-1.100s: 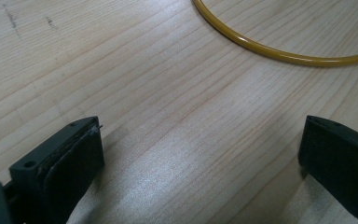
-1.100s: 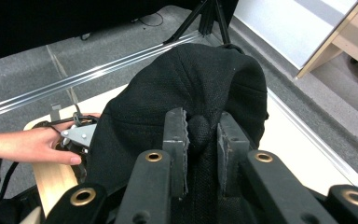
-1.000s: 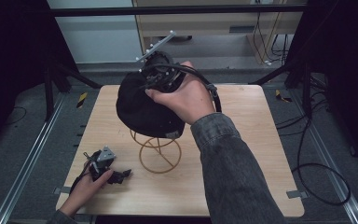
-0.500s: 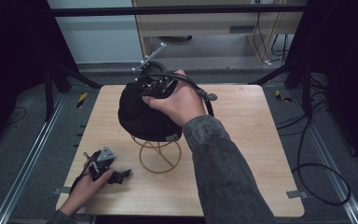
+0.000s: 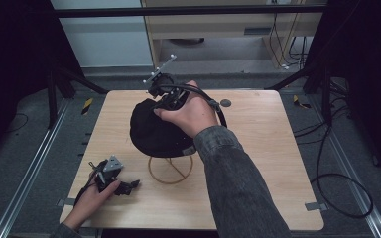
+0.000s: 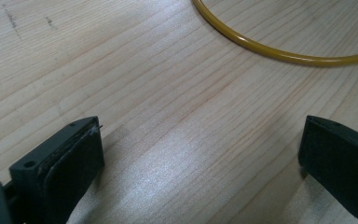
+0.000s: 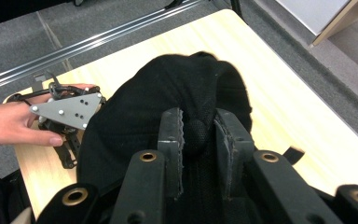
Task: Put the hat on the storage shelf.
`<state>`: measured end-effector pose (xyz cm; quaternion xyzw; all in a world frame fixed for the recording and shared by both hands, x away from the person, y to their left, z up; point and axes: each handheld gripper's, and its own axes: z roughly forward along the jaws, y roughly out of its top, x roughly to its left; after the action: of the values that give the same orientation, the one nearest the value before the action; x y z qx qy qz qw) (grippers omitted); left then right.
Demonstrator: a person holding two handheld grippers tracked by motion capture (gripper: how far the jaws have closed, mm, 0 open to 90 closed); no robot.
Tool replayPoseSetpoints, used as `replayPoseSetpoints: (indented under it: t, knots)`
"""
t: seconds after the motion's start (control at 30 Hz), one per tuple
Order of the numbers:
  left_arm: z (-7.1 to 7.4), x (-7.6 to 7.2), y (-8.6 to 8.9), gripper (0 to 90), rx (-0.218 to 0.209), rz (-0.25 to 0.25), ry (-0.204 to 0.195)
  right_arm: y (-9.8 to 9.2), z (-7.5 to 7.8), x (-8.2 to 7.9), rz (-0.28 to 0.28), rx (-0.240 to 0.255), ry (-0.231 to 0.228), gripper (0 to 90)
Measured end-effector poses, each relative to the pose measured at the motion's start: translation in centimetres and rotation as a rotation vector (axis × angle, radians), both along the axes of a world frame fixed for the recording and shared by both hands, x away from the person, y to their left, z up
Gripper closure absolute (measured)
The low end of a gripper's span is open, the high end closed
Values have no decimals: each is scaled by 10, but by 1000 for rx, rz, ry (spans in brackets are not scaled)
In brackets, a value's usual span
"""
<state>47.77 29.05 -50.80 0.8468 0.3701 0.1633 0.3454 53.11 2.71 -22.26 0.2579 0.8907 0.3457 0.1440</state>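
Dim room with dark edges; soft overhead light falls on the pale worktop (image 5: 258, 163). A glare patch shines on its wood close up, where near fingers (image 6: 70, 163) blur.

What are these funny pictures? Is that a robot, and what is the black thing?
No robot: a person holds a clamp tool in each hand. One camera looks down from above; two small cameras ride on the tools. The right gripper pinches a black cap by its top button, over a yellow wire stand on the wooden table. Its jaws have just loosened a little, yet the cap is between them. The left gripper rests on the table, jaws wide open and empty.
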Motion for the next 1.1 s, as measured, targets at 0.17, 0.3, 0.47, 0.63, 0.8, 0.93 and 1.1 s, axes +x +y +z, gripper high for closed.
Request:
replayPoseSetpoints:
  t: [0.17,0.3,0.47,0.63,0.8,0.93,1.1]
  knots:
    - [0,0,0,0,0,0,0,0,-3,-1,3,-1,0,726]
    - [0,0,0,0,0,-1,0,-1,-3,-3,3,0,-3,714]
    - [0,1,0,0,0,-3,1,-5,-3,-3,-2,-4,5,690]
    - [0,1,0,0,-1,-3,1,-8,-4,-2,-8,0,14,675]
    - [0,1,0,0,1,-4,-1,-12,-5,-6,-7,0,19,650]
    - [0,1,0,0,2,-2,-3,-14,-5,-9,-9,7,14,646]
    - [0,1,0,0,-3,1,-3,-19,-4,-11,-11,18,14,641]
